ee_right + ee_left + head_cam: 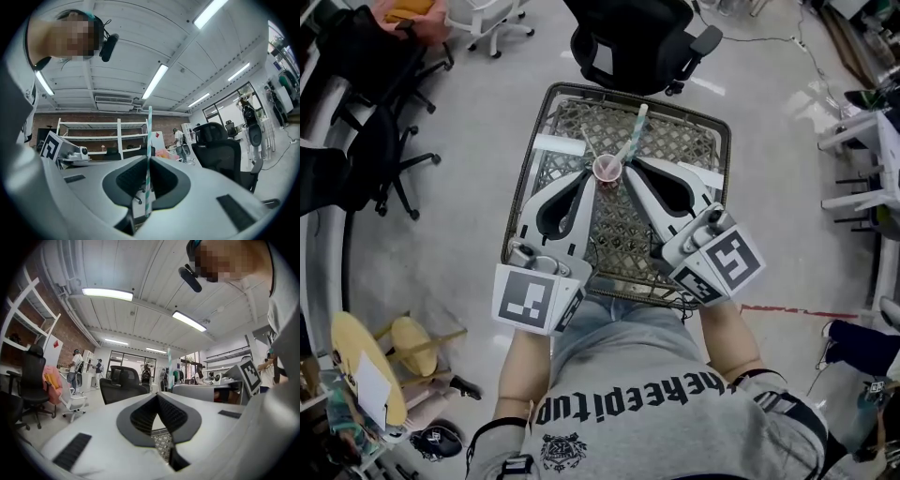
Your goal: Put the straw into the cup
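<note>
Both jaws of the right gripper (149, 160) pinch the teal-striped straw (149, 126) low down. It looks light and easily crushed, so a gentle hold near the bottom suits it. Its tip sits at the pink cup (607, 170) on the mesh table (675, 141). The left gripper (157, 397) is closed, holding nothing. No label is readable.

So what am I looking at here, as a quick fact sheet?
table: wire mesh, seen from above
cup: upright, mid-table
straw: striped, slanted, lower end at the cup's mouth
right gripper: shut on the straw
left gripper: shut, nothing between its jaws, tips beside the cup
</note>
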Demonstrator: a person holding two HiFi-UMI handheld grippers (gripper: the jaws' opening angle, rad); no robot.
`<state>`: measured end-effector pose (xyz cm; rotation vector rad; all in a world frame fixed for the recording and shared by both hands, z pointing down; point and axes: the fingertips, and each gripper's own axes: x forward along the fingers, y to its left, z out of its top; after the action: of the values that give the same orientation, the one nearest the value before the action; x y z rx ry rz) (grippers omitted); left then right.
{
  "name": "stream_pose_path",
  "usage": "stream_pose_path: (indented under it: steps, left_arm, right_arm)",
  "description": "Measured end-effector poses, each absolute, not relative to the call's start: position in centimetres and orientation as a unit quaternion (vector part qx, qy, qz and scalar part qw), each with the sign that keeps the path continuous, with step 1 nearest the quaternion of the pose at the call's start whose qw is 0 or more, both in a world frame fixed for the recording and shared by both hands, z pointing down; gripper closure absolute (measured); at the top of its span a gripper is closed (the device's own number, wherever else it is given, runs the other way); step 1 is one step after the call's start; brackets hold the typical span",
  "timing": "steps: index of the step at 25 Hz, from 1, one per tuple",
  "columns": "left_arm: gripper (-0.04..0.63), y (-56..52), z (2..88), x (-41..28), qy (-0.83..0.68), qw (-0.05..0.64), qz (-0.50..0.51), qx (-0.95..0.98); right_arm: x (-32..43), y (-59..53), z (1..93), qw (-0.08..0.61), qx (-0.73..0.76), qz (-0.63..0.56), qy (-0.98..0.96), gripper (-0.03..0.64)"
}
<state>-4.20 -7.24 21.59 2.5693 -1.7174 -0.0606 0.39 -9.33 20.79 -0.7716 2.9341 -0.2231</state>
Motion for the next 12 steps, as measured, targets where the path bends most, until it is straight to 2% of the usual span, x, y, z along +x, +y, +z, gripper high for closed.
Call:
stream_pose_path:
  steps: [12]
  left_arm:
    - [0.578,-11.0,22.7,-6.7,-0.519,0.047,-0.016,0.854]
  right_arm:
    - [-2.1,-12.9,22.1,0.037,-0.298,-0.086,0.950,0.578]
